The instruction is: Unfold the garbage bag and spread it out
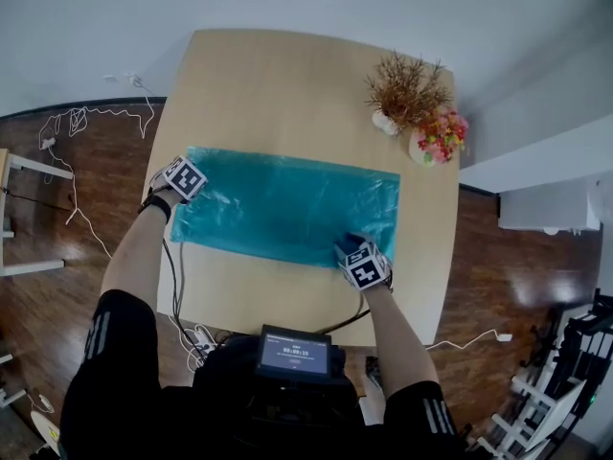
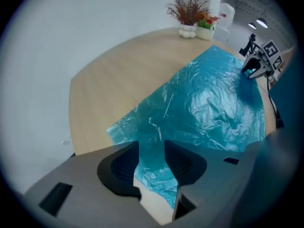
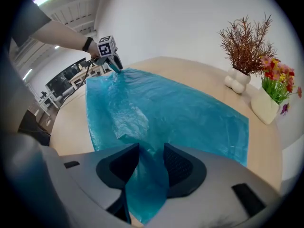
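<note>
Tearing looms if left gripper (image 2: 152,152) and right gripper (image 3: 151,159), each clamped on the teal garbage bag (image 1: 287,207), overstretch its film.

Right gripper (image 3: 151,163) right up front here, its two dark jaws clamped on a bunched fold of the blue bag (image 3: 180,110), the plastic rising off the table (image 3: 190,68) and squeezed between the pads. The rest of the sheet lies wide across the wood, wrinkled on the left side, smoother toward the right. At the far corner, the left gripper (image 3: 116,66) has the bag's edge pulled up at its tip, a hand (image 3: 94,52) behind it. On the right, a dried plant (image 3: 244,39) in a white vase, flowers (image 3: 278,77) just beside it
</note>
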A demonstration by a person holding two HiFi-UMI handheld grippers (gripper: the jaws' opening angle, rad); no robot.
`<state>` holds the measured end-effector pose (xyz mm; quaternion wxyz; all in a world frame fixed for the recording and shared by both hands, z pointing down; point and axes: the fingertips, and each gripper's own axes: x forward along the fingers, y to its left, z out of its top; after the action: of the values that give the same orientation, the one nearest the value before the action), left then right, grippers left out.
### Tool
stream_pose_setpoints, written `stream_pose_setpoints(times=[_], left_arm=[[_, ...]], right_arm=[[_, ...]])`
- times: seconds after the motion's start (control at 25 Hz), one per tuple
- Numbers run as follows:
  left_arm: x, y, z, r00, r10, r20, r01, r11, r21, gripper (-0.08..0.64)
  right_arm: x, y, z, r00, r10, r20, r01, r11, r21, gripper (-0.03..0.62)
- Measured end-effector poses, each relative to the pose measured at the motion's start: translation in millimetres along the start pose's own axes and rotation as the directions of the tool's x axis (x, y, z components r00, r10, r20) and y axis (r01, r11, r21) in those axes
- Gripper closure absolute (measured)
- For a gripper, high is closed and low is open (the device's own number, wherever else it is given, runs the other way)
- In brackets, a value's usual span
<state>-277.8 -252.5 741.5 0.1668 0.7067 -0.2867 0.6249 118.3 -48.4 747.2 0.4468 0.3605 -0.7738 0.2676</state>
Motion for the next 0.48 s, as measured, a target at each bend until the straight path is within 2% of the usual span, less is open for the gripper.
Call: stream_pose_setpoints(times=[0.2,0.4,0.48], left_arm=[[4.9,4.0,1.3,0.999,-0.026,0.018,0.028,0.993,-0.118,0.398],[10.1,-11.2,4.7,0.996,-0.073,0.045,0.076,0.996,-0.054,0.53],[11.0,-21.6,5.2,0.996,-0.077,0.054,0.078,0.997,-0.019,0.555]], right_arm=[[1.1,-1.9,2.7,1.0,-0.001,0.013,0.001,1.0,0.001,0.394],[1.1,-2.6,1.9,1.0,-0.006,0.009,0.006,1.0,0.002,0.394],[1.3,-2.0,1.9,1.0,-0.004,0.003,0.004,1.0,0.0,0.394]])
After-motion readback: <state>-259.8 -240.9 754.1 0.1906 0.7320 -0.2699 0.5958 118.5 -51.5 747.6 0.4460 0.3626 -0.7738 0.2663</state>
